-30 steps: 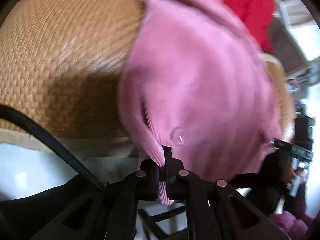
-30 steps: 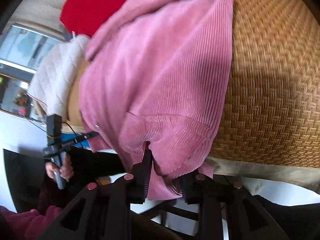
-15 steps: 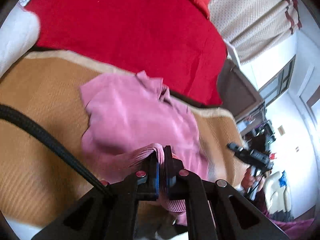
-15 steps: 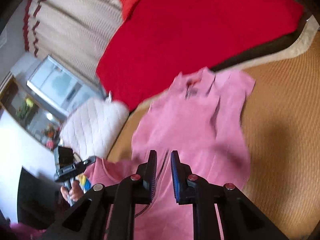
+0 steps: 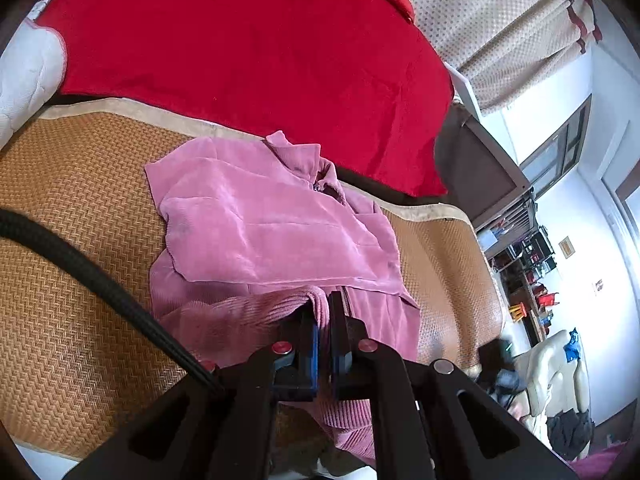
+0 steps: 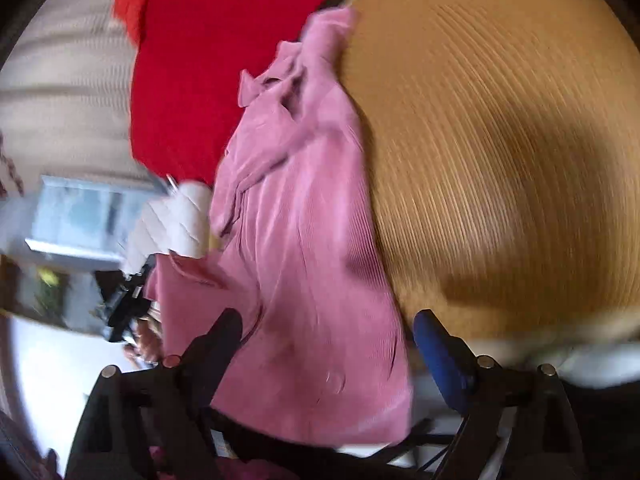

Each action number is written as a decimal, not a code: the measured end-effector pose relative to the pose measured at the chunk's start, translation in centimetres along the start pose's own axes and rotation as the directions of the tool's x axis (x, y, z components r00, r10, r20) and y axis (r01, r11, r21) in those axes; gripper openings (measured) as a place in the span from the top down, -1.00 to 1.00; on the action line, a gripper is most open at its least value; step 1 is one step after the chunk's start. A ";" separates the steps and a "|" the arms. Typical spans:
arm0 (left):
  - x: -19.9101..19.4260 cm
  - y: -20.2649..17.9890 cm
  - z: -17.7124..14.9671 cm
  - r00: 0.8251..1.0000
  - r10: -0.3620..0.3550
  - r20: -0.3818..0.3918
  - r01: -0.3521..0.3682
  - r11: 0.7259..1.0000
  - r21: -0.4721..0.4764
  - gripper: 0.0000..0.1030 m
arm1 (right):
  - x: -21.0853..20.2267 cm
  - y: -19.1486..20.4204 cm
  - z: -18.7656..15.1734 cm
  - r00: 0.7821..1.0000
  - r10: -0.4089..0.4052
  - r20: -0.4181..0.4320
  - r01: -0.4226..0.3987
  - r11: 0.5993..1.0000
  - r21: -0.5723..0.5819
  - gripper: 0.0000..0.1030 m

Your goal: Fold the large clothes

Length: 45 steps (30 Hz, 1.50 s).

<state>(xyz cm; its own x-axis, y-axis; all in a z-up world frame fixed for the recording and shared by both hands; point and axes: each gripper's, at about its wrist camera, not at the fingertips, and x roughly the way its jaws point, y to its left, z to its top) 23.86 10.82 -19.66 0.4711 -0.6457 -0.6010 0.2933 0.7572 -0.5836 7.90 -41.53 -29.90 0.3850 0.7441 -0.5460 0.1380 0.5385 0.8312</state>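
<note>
We are clamping the left gripper (image 5: 324, 320) on the ribbed hem of the pink jacket (image 5: 272, 232), while our right gripper (image 6: 326, 336) has just been opening, its jaws standing wide with the jacket lying loose between them. The jacket is lying on a woven mat (image 5: 80, 208), with a red blanket (image 5: 248, 48), curtains (image 5: 500, 20) and cluttered shelves (image 5: 528, 256) sitting beyond.

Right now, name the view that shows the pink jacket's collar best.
The left wrist view: the collar is sharp there, at the far end of the pink jacket on the woven mat. The right wrist view shows the collar too, but blurred.
</note>
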 end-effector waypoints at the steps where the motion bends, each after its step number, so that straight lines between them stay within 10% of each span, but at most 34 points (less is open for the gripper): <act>1: 0.0 -0.2 0.1 1.000 0.004 0.002 -0.004 1.000 0.000 0.92 | 0.7 -1.0 -1.0 1.000 0.004 -0.025 -0.003 0.999 0.034 -0.75; 9: -1.1 0.1 -0.7 1.000 0.023 0.007 -0.023 0.999 -0.025 0.92 | 9.9 -4.4 -5.1 0.987 -0.064 -0.148 0.083 0.988 0.127 -0.72; 11: -1.4 0.4 -0.8 1.000 0.028 0.011 -0.028 0.999 -0.029 0.92 | 10.2 -3.1 -5.5 0.984 0.047 -0.169 -0.027 0.993 0.117 -0.41; 13: -2.0 0.5 -0.8 0.999 0.026 0.021 -0.026 0.999 -0.029 0.92 | 9.4 -0.9 -5.6 0.986 0.073 -0.153 -0.067 0.997 0.042 0.50; 16: -2.9 0.6 -0.2 0.999 0.030 0.036 -0.029 0.999 -0.027 0.92 | 7.6 2.8 -5.0 0.990 0.081 -0.115 -0.087 0.995 -0.054 0.64; 24: -3.7 0.6 4.3 0.993 0.039 0.112 -0.037 0.999 -0.023 0.91 | 0.7 11.9 3.5 0.976 0.133 0.173 -0.076 0.951 -0.299 0.67; 32: 2.3 4.0 11.9 0.965 0.166 0.202 -0.139 0.980 -0.141 0.90 | 0.4 12.9 18.3 0.912 0.124 0.391 -0.045 0.978 -0.205 0.67; 45: 13.0 14.9 14.5 0.981 0.188 0.044 -0.153 0.899 -0.410 0.88 | 8.6 4.2 29.7 0.958 0.121 0.261 -0.163 0.976 0.147 0.59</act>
<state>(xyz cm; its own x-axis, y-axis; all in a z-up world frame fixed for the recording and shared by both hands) 46.44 15.13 -28.27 0.5540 -0.4872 -0.6750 -0.1496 0.7394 -0.6565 38.90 -44.65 -28.00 0.6235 0.6748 -0.3948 0.2056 0.3457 0.9155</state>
